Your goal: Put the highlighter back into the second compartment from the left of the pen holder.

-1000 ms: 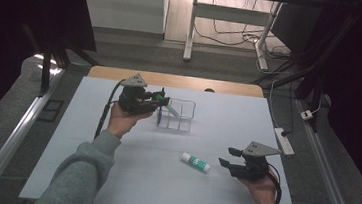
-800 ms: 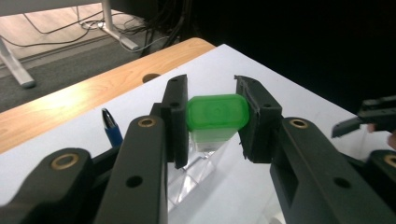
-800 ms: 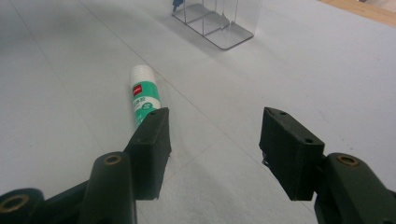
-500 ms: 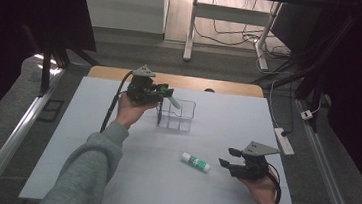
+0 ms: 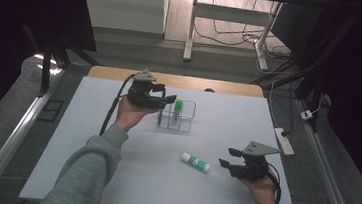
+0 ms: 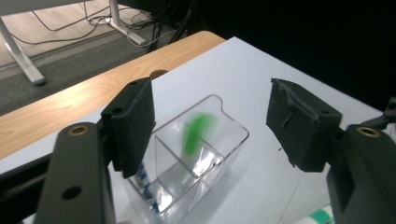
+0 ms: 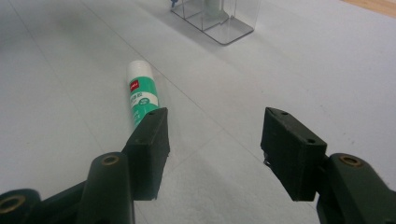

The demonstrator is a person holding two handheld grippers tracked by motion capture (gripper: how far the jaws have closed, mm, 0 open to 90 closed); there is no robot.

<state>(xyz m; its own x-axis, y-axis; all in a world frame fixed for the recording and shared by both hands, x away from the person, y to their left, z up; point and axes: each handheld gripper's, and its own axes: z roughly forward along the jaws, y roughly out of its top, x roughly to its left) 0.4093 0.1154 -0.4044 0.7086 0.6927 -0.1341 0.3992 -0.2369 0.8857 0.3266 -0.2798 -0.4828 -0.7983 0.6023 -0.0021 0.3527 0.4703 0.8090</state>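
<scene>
Overhead, a clear plastic divided organiser box (image 5: pixel 177 117) stands on the pale blue-grey tabletop (image 5: pixel 111 175), and everything else sits in relation to it. Just beside the box's left side, a hand holds the left gripper (image 5: pixel 166 99) above the rim; its jaws have just been opening and now stand wide with nothing between them. Inside the box, a green-capped glue stick (image 5: pixel 179 107) stands in a rear compartment, blurred green in the left gripper view (image 6: pixel 198 133), and a blue pen (image 5: pixel 160 116) stands in the leftmost compartment. Nearer the person than the box, a white-and-green glue stick (image 5: pixel 195 162) lies flat on the tabletop. Just right of that stick, the right gripper (image 5: pixel 228 158) rests low, jaws spread and empty, the stick lying beside its left jaw in the right gripper view (image 7: pixel 140 98).
</scene>
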